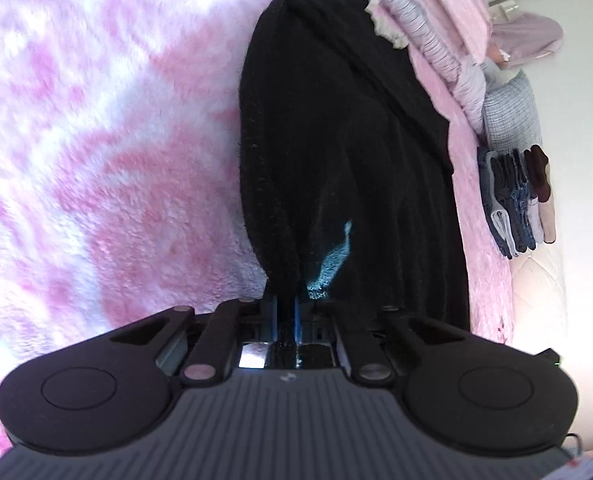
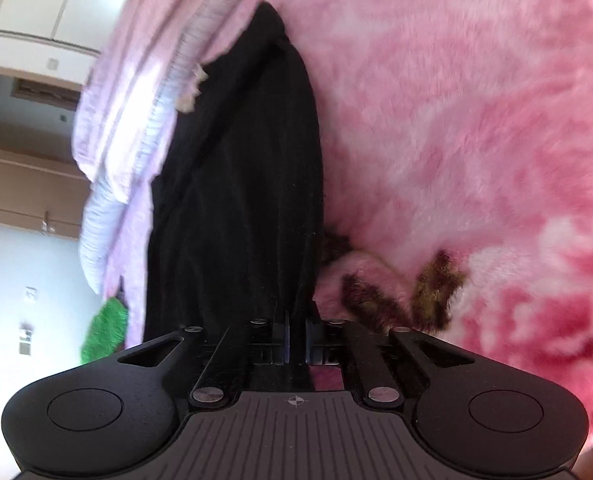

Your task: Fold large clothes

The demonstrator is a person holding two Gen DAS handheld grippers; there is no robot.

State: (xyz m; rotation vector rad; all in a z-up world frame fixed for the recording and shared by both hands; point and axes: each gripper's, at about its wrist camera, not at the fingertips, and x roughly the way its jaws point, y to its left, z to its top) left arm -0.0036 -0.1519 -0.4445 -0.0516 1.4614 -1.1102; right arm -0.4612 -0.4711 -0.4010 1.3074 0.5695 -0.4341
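A large black garment [image 1: 336, 152] stretches away from my left gripper [image 1: 286, 304], whose jaws are shut on its near edge. In the right wrist view the same black garment [image 2: 240, 184] runs forward from my right gripper [image 2: 294, 320], also shut on a bunched edge of the cloth. The garment lies or hangs over a fluffy pink and white blanket [image 1: 116, 140]; I cannot tell how much of it rests on the blanket. A pale bluish patch [image 1: 334, 260] shows on the black cloth near the left jaws.
A pink towel with a striped lilac cloth [image 1: 428, 28] lies beyond the garment. A stack of folded clothes [image 1: 516, 204] sits at the bed's far edge, a checked pillow [image 1: 512, 116] beside it. A green fuzzy item [image 2: 104, 332], wall and wooden cabinets [image 2: 28, 184] appear at left.
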